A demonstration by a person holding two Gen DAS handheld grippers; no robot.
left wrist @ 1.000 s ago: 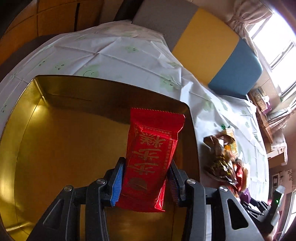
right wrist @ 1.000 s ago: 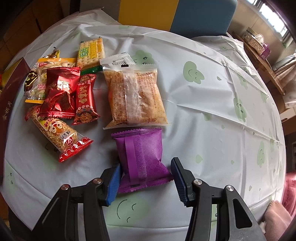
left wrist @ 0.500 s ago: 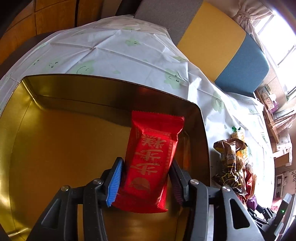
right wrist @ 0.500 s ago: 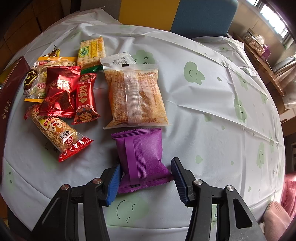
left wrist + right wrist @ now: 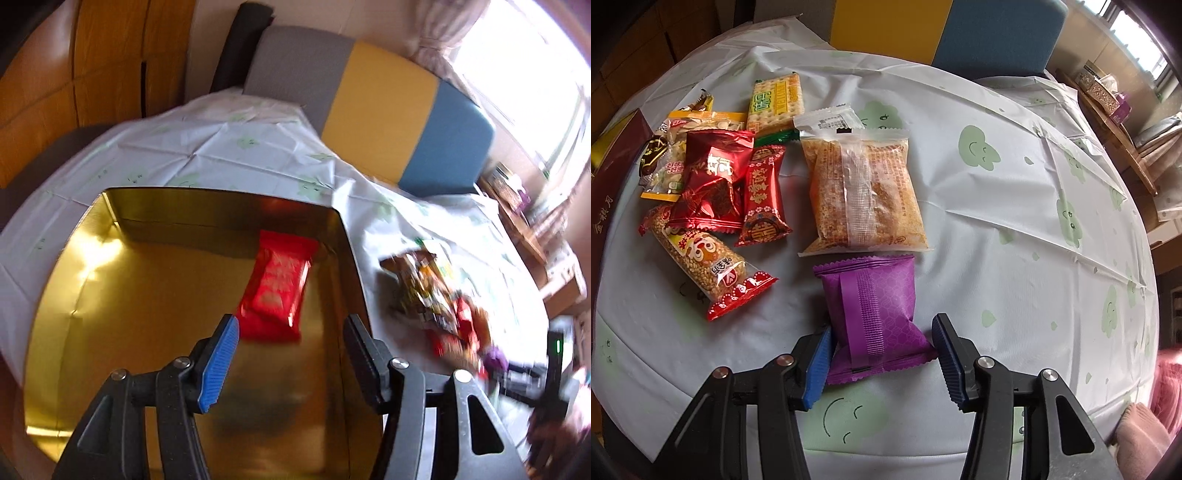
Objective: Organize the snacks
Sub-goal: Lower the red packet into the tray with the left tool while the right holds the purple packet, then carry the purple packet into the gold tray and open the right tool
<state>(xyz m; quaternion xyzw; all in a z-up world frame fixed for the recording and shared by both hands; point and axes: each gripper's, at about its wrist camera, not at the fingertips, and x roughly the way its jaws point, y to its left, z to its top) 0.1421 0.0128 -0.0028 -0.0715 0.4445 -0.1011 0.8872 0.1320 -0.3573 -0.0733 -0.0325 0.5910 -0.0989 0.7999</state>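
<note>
"WELCOME" on the yellow cracker packet (image 5: pixel 775 101)

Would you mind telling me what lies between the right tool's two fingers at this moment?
In the right wrist view, the purple snack packet lies on the tablecloth between the open right tool's fingers, its near end framed by both pads.

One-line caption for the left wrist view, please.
Open left tongs above a red foil snack packet lying inside the gold metal tin.
</note>
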